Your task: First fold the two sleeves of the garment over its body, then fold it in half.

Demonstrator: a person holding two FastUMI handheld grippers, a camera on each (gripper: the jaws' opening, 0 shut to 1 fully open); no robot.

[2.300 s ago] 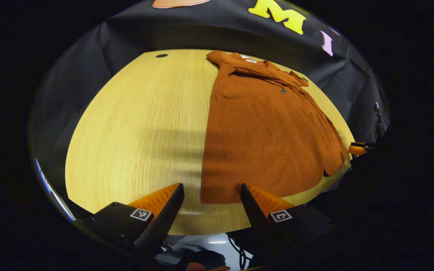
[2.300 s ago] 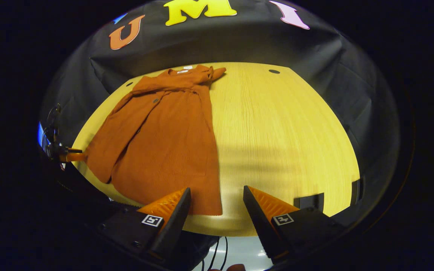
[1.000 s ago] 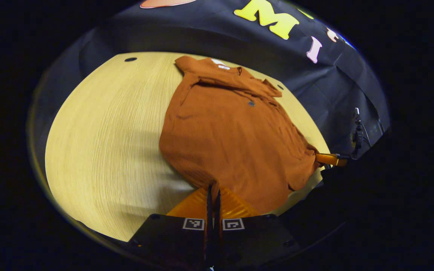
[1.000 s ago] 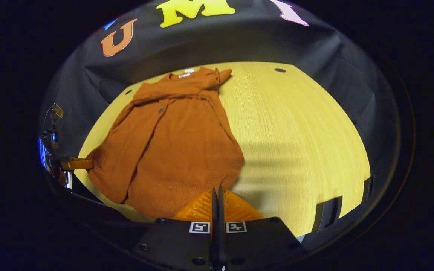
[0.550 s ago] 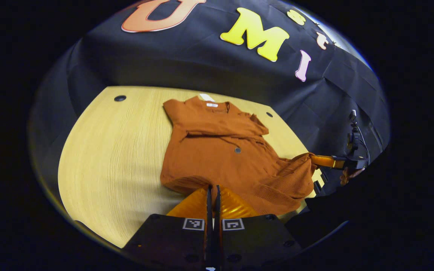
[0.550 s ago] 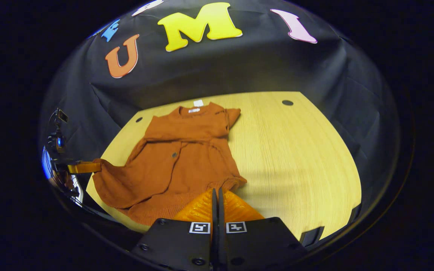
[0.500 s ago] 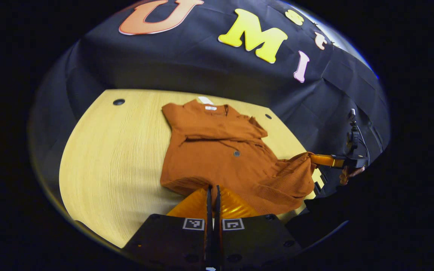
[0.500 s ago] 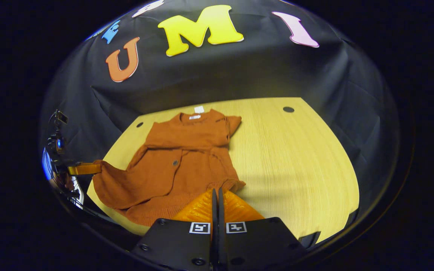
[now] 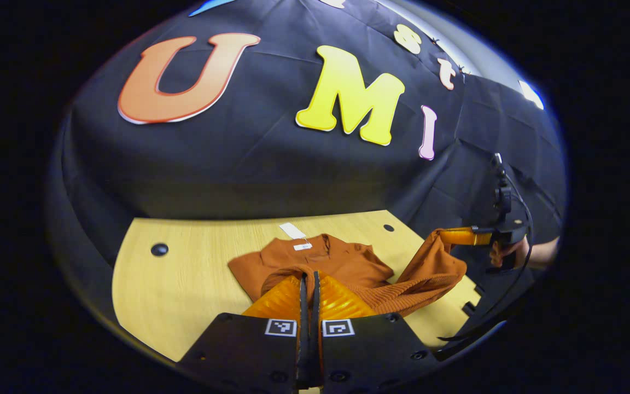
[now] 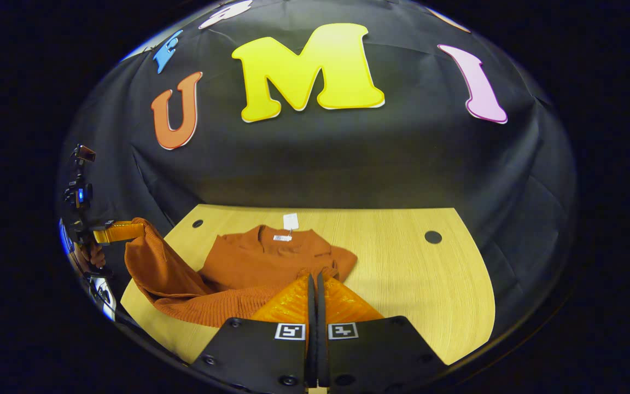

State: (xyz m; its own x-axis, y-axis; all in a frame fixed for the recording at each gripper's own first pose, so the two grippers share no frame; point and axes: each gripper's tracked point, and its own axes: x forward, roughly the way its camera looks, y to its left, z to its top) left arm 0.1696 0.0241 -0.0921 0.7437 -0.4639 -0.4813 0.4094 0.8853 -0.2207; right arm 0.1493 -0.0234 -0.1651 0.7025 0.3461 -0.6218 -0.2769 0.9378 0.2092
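A rust-brown garment (image 9: 342, 262) lies on the wooden table (image 9: 184, 284), collar and white tag (image 9: 292, 230) at the far side. My left gripper (image 9: 308, 275) is shut on one corner of its hem, raised over the body near the collar. My right gripper (image 10: 313, 275) is shut on the other hem corner in the same way. The garment (image 10: 255, 262) hangs in a sagging fold between the two grips. In the right gripper view the left gripper (image 10: 139, 227) holds its corner up at the far left. In the left gripper view the right gripper (image 9: 442, 234) holds its corner up at the right.
A hand (image 9: 512, 251) grips the handle of the right gripper. Round holes (image 10: 432, 237) sit in the table (image 10: 413, 273) near its far corners. The booth's black cloth wall stands just behind the table's far edge.
Both grippers shut on the hem corners, then lifted them and carried them forward over the body toward the collar. The lower half of the garment has left the table.
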